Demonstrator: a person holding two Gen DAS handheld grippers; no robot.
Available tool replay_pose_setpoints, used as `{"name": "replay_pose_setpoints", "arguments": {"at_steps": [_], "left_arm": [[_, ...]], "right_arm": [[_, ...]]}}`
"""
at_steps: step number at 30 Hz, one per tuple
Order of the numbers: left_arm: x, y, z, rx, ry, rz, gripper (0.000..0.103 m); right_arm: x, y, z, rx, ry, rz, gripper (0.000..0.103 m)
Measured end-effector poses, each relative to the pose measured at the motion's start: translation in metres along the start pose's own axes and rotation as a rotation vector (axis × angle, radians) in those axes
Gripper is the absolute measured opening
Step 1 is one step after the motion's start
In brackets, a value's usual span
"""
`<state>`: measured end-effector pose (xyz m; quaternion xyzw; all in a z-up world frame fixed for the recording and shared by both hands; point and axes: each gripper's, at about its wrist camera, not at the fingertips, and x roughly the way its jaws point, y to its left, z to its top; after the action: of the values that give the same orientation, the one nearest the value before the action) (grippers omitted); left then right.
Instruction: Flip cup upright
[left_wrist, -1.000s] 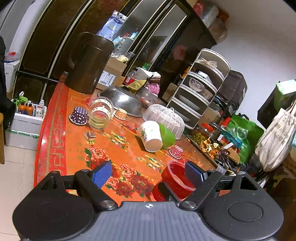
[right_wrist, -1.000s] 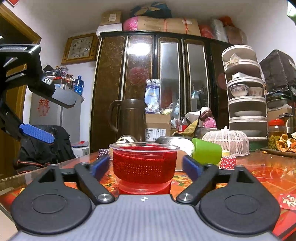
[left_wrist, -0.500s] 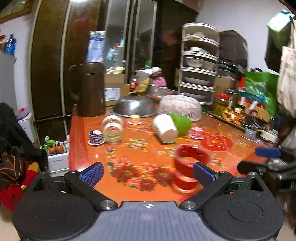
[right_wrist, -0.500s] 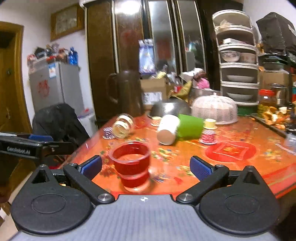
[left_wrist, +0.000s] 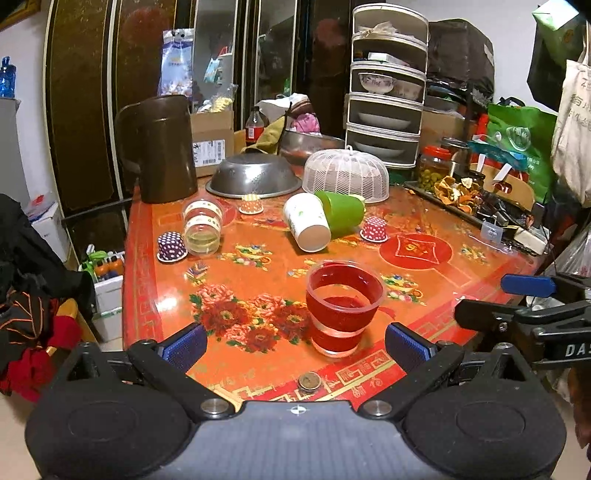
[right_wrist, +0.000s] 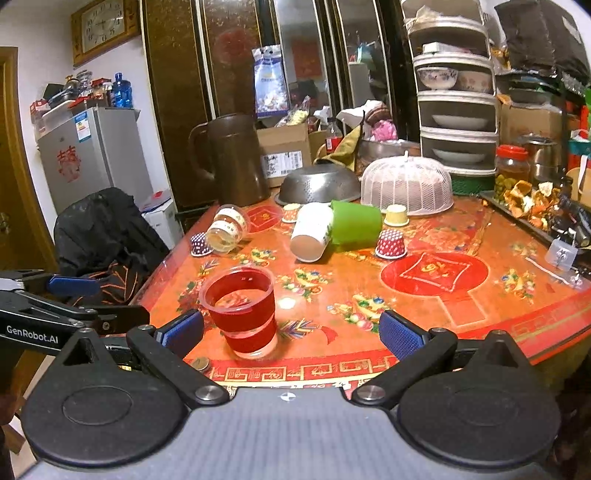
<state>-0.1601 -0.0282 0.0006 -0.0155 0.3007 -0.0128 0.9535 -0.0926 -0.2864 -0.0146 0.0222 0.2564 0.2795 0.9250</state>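
A clear cup with a red band (left_wrist: 341, 308) stands upright near the front edge of the orange floral table (left_wrist: 258, 280); it also shows in the right wrist view (right_wrist: 242, 310). My left gripper (left_wrist: 295, 341) is open and empty, pulled back just short of the cup. My right gripper (right_wrist: 290, 330) is open and empty, with the cup just ahead of its left finger. A white cup (left_wrist: 306, 221), a green cup (left_wrist: 341, 212) and a clear cup (left_wrist: 202, 227) lie on their sides further back.
Small patterned cupcake cases (left_wrist: 171, 245) stand around the cups. A brown jug (left_wrist: 157, 147), a steel colander (left_wrist: 255, 175), a white mesh food cover (left_wrist: 345, 173) and a tiered rack (left_wrist: 388, 96) stand at the back. A coin (left_wrist: 309, 380) lies at the front edge.
Both grippers have drawn back from the red cup and risen; the cup now stands free on the table. The left gripper has swung level from a steep tilted view.
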Motion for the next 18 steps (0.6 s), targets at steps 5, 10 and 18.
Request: {"name": "replay_pose_setpoints", "arguments": {"at_steps": [5, 10, 18], "left_arm": [[0.0052, -0.0041, 0.0006, -0.002, 0.016, -0.003, 0.103], [0.0071, -0.0055, 0.0012, -0.004, 0.021, 0.002, 0.103], [0.0110, -0.0055, 0.0002, -0.003, 0.038, 0.007, 0.103]], "right_arm": [[-0.0009, -0.0008, -0.0007, 0.005, 0.005, 0.006, 0.102], [-0.0012, -0.0031, -0.0007, 0.013, 0.004, 0.009, 0.102], [0.0008, -0.0037, -0.0020, 0.022, 0.006, 0.019, 0.102]]}}
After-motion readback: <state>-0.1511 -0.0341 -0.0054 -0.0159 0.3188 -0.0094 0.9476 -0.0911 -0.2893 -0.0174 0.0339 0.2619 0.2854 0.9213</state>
